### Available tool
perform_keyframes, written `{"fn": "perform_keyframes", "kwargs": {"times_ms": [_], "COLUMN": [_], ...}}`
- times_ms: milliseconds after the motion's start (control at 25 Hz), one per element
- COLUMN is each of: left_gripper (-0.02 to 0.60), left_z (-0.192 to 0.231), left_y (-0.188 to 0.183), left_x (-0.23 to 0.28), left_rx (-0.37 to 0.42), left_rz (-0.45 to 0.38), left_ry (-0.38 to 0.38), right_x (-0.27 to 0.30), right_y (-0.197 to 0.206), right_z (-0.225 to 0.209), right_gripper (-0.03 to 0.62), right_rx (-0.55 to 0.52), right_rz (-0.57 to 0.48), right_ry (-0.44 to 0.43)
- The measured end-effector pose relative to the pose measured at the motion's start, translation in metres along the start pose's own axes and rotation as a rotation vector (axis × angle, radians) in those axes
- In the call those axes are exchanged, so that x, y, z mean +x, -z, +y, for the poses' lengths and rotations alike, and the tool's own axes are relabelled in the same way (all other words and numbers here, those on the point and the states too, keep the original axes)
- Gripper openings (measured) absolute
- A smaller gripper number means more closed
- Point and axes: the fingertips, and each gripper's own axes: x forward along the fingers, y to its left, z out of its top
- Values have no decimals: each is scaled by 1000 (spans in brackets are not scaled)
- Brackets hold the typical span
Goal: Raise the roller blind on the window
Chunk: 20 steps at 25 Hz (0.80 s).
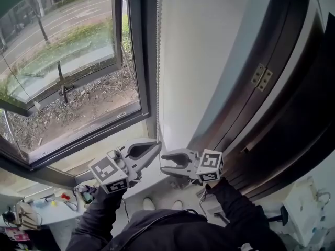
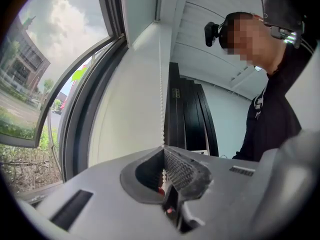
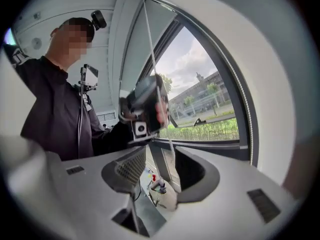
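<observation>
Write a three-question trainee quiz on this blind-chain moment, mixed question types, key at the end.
1. True or false: the left gripper is shut on the bead chain.
2. The right gripper has its jaws: A) apart; B) clamped on the chain; C) clamped on a door handle.
3. Fill in: in the head view, the window pane lies to the chain's ____.
Key: 1 true; 2 A; 3 left.
</observation>
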Motion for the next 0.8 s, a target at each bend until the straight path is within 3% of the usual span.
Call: {"fn": "perform_keyframes", "kwargs": {"times_ms": [160,360,600,800], "left_gripper": [6,6,6,6], "left_z": [8,4,-11,-18], "left_y": [37,98,189,241], "left_x": [-4,1,5,-1], "left_rx": [-54,-112,-213,-259], "left_rz": [38,117,258,327], "left_ry": [-18,-7,22,10], "right_x": [-22,-33,-23,-16], "right_y": [-61,-114,-132,-135], "right_z": [1,8,9,11], "right_gripper": [210,210,205,125], "right_rx": [-77,-154,-157,-182], "right_rz": [-119,-213,-253,-227], "right_ry": [38,68,92,99]}}
